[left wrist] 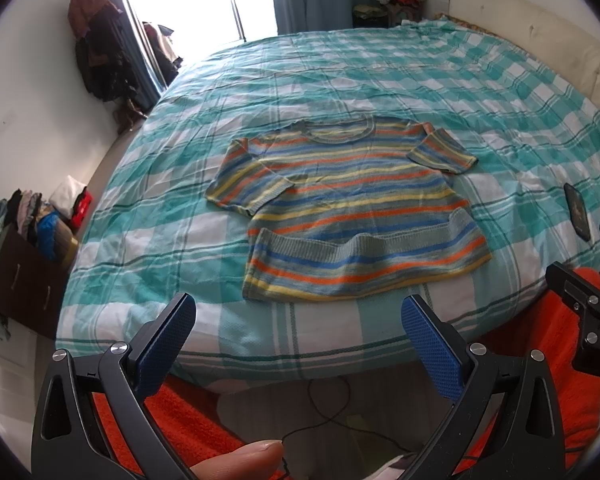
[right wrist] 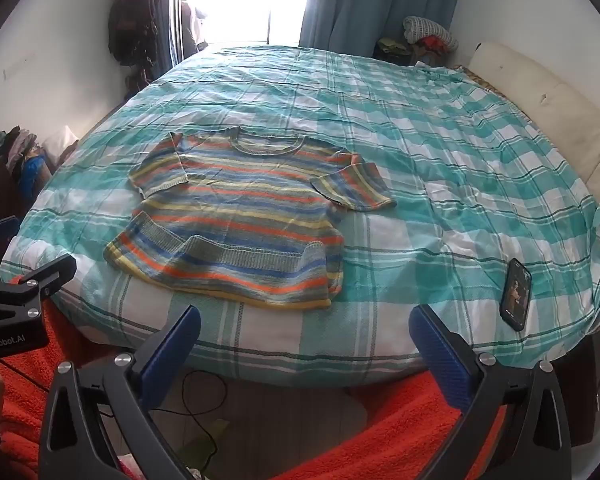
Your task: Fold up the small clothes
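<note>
Left tongs: blue-padded jaws spread wide, nothing between them, held off the near edge of the bed and angled down toward it. Right tongs: the same, jaws fully apart and empty. Task item: 1 small knitted short-sleeved sweater with orange, blue, yellow and grey stripes, lying flat on the teal-and-white checked bedsheet, just ahead of both tongs; ahead and slightly right of the left tongs, ahead and to the left of the right tongs. Neckline points away from the tongs. Its hem nearest the tongs is turned up over the body in a band; the 2 sleeves lie partly folded in over the chest. Neither pair of tongs touches the sweater. A black smartphone rests on the sheet to the right of the right tongs, near the bed edge. Orange fleece fabric shows below both tongs. A fingertip sits at the bottom of the left wrist view.
</note>
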